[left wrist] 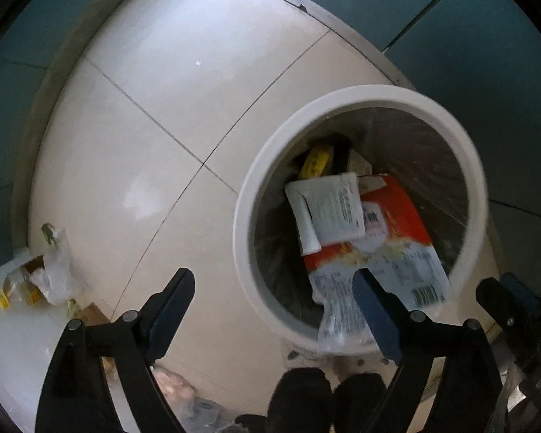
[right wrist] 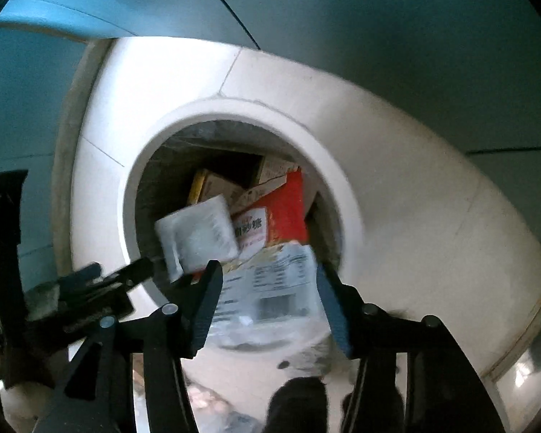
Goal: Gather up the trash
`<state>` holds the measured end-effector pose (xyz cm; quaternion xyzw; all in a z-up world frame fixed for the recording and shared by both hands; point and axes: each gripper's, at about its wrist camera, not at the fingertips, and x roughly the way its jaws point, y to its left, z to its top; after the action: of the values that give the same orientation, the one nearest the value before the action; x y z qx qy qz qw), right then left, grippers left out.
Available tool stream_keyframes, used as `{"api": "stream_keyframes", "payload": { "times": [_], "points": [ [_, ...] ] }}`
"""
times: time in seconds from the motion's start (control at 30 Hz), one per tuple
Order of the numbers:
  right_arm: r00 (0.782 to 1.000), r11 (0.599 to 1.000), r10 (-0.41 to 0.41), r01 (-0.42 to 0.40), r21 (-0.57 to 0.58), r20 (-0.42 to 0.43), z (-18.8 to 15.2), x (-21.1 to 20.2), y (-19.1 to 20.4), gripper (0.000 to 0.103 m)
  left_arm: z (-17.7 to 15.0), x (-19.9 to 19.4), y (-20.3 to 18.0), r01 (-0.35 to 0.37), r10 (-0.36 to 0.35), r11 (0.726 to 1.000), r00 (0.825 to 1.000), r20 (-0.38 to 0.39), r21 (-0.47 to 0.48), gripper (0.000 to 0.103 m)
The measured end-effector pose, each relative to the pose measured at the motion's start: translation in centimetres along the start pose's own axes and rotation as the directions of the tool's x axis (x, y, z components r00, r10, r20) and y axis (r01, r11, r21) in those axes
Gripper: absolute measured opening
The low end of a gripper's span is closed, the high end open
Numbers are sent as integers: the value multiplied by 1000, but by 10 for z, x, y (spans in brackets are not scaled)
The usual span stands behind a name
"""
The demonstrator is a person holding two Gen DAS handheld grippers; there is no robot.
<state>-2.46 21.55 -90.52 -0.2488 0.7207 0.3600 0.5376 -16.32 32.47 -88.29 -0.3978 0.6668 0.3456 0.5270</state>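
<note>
White floor tiles (left wrist: 155, 83) meet a teal wall (left wrist: 469, 18), with two dark shoes (left wrist: 301, 397) below.

floor (left wrist: 169, 83): glossy white tiles | wall (left wrist: 469, 36): teal panels

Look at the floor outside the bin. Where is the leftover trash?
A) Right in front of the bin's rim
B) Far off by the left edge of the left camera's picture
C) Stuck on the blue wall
B: in the left wrist view a small pile of trash, a clear bag with yellow bits, lies on the white floor near the picture's left edge, well apart from the bin.
</note>
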Motion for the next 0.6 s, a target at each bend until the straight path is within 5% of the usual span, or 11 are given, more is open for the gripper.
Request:
{"api": "stream_keyframes", "payload": {
  "times": [0.2, 0.43, 0.6],
  "points": [
    [992, 983, -102, 112, -143, 78, -29, -66, 8, 102, -52, -70, -3, -31, 35, 999, 994, 102, -40, 91],
    [978, 961, -116, 155, -229, 173, -86, -180, 17, 103, -132, -193, -11, -49, 62, 997, 970, 235, -63, 91],
    [965, 958, -81, 144, -248, 249, -124, -286, 19, 103, -194, -304, -16, -39, 65, 996, 937, 342, -82, 91]
  ]
}}
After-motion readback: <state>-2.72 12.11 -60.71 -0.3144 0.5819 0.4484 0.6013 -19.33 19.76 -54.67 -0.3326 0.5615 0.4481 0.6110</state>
